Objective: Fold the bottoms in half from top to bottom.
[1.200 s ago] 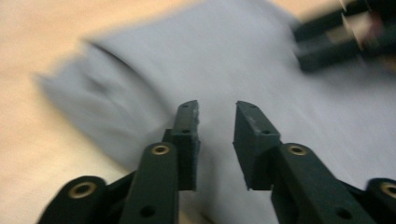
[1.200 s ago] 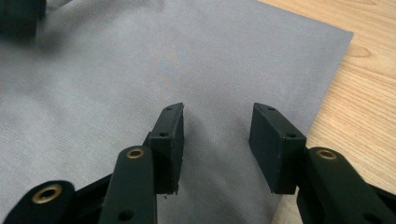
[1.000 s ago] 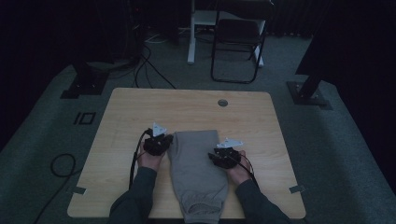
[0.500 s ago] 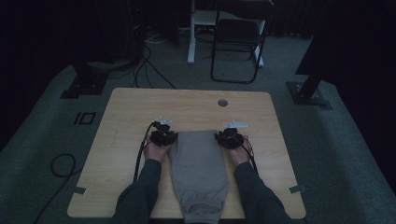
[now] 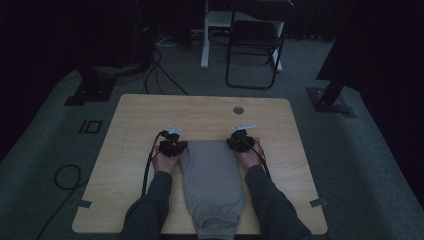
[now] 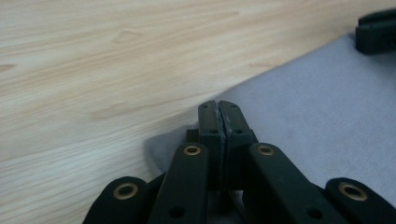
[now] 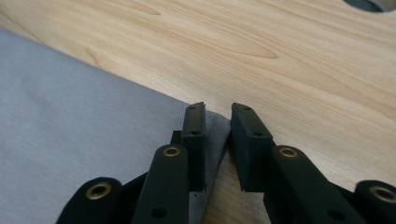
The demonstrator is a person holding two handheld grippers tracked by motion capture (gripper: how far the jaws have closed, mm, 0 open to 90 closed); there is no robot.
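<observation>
Grey pants (image 5: 212, 182) are lying flat on the counter (image 5: 130, 120), waistband hanging at the near edge, legs reaching twd the middle. Sleeves are coming in from the near edge either side of the pants. Left tongs (image 5: 171, 146) are sitting at the pants' far left corner, jaws pressed tight w/ a bit of fabric pinched betw them (image 6: 218, 116). Right tongs (image 5: 243, 140) are at the far right corner, jaws narrow, just been closing, the fabric corner lying betw them, pads not yet pressing (image 7: 217, 126). Beyond, the counter's grommet hole (image 5: 238, 110) is sitting nr the far edge.
</observation>
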